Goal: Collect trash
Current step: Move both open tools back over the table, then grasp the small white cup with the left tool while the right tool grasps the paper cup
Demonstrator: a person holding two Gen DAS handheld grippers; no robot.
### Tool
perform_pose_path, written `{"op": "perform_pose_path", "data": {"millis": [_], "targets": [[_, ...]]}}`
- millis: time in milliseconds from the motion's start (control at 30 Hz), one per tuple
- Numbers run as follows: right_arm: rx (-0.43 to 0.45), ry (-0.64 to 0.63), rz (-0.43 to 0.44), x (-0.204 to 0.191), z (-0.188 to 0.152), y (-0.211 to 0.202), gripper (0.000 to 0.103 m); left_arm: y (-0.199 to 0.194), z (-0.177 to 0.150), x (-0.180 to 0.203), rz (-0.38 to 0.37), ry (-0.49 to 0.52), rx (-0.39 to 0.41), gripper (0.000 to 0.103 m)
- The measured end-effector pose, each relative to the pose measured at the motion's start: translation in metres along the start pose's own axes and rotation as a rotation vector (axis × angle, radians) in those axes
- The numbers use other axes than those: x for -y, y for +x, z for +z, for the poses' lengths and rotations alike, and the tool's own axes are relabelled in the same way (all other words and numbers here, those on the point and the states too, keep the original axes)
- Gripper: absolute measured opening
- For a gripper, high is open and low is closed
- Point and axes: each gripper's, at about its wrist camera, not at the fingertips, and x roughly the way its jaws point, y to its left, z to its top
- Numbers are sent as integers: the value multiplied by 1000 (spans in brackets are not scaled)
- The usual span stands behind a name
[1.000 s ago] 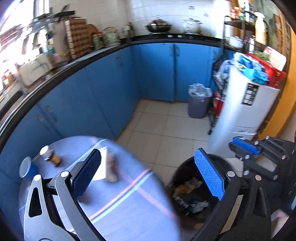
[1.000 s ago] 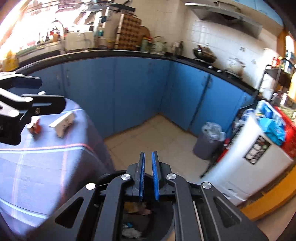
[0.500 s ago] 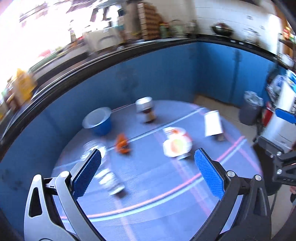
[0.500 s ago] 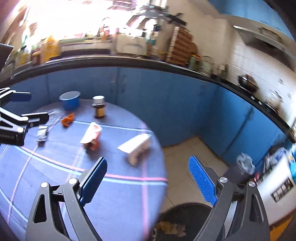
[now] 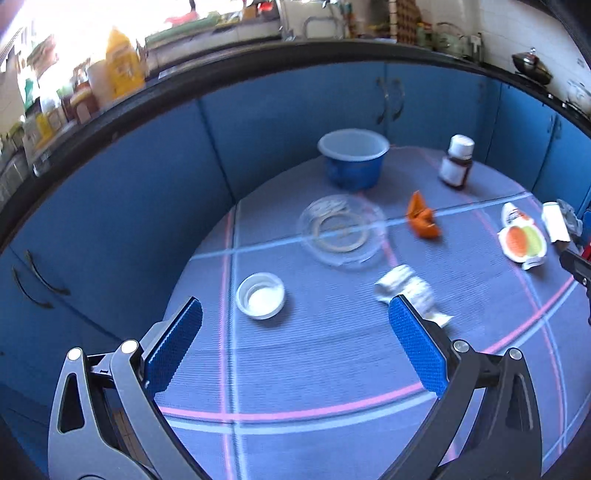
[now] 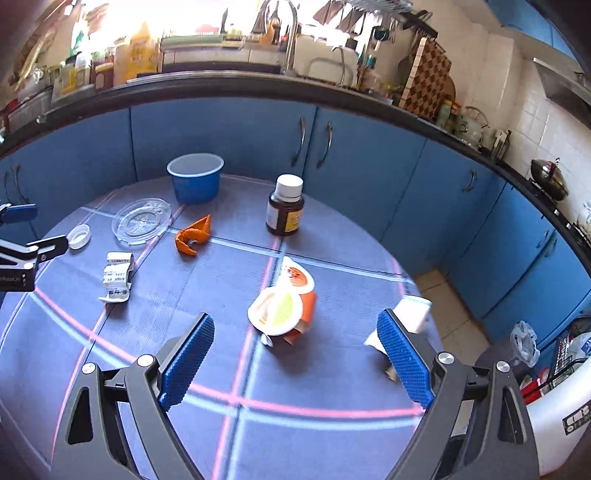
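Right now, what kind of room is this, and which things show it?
Most likely a home kitchen: blue cabinets under a dark counter, a sink tap, and a wok farther along. A round table stands in front.

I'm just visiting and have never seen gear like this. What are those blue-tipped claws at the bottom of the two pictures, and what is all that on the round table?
Each claw is a hand-held gripper with a camera looking along its two fingers; a person carries one in each hand. One picture comes from the left gripper, the other from the right gripper. Both stand open and hold nothing.

On the round table lie trash and kitchen things: a crumpled white wrapper, an orange scrap, a peeled-open food cup, a small white carton near the edge, a white cap, a clear glass dish, a blue bowl and a brown bottle.
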Motion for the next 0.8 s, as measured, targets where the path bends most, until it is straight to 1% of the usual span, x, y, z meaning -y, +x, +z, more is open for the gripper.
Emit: {"op": "perform_pose_path", "data": {"millis": [167, 233, 267, 333, 400, 467, 500, 533, 567, 600, 633, 700, 800], "targets": [[-52, 18, -11, -7, 6, 28, 87, 30, -3, -22, -22, -53, -64, 99], [-73, 33, -14, -9, 8, 37, 87, 42, -3, -30, -29, -72, -88, 90], [-87, 45, -12, -9, 9, 42, 87, 47, -3, -33, -30, -78, -102, 88], [-109, 59, -13, -9, 10, 50, 87, 56, -3, -38, -31, -91, -119, 78], [-130, 70, -20, -10, 10, 56, 87, 65, -4, -43, -53, -112, -144, 72], [-137, 79, -14, -9, 10, 59, 87, 65, -5, -44, -57, -113, -133, 69], [-140, 83, 0, -10, 10, 59, 82, 65, -5, -43, -59, -106, -128, 62], [-143, 84, 11, -10, 9, 60, 76, 64, -4, -42, -64, -98, -120, 52], [-156, 86, 26, -11, 8, 61, 59, 63, -4, -40, -66, -93, -118, 47], [-172, 87, 37, -12, 8, 63, 39, 61, -4, -39, -72, -92, -118, 41], [-184, 88, 52, -13, 8, 65, 35, 61, -4, -38, -76, -94, -120, 41], [-189, 77, 75, -16, 6, 63, 32, 59, -3, -36, -86, -106, -120, 41], [-172, 67, 85, -17, 6, 53, 31, 50, -3, -33, -84, -104, -103, 41]]}}
